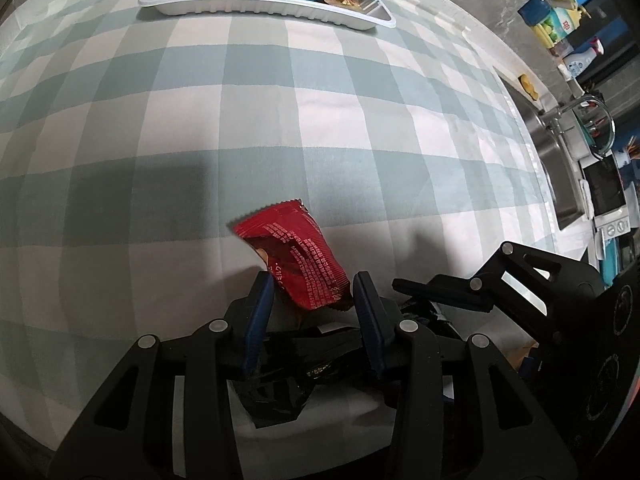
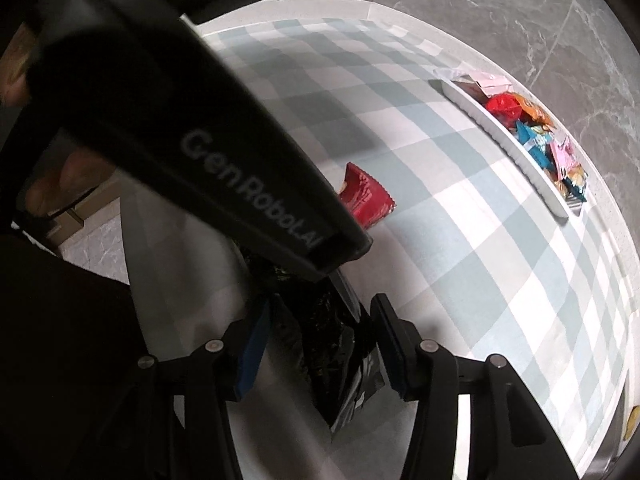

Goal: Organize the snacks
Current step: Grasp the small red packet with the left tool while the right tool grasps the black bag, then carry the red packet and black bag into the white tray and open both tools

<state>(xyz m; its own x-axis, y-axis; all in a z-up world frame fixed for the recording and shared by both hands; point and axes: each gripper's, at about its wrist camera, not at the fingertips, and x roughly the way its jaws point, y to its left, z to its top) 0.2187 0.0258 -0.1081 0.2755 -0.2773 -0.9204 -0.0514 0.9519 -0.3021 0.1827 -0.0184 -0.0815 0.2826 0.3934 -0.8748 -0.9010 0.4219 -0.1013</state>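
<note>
Two packets lie near the front edge of the green-and-white checked tablecloth (image 1: 280,128), and each hand brings a claw down over one of them. The left gripper (image 1: 312,286) points steeply down with its blue-padded jaws apart, straddling the lower end of a crinkled red foil snack packet with white print (image 1: 298,248). The pads stand at either side of the foil, and whether they already touch it cannot be told; it does not look clamped. Its far end lifts off the cloth, probably because the wrapper is creased.

The right gripper (image 2: 320,328) hangs just beside it, jaws likewise apart, over a glossy black snack packet (image 2: 332,344) that lies flat between them, ungripped. From the right wrist view the left tool's black body crosses the foreground and hides part of the red packet.

At the far edge of the cloth sits a white ribbed plastic tray (image 1: 264,6) heaped with mixed wrapped snacks in red, blue, pink and orange. These two stragglers, well apart from it, most likely belong there, so taking one per claw would save a trip. Beyond the right edge a steel sink (image 1: 560,160) shows.
</note>
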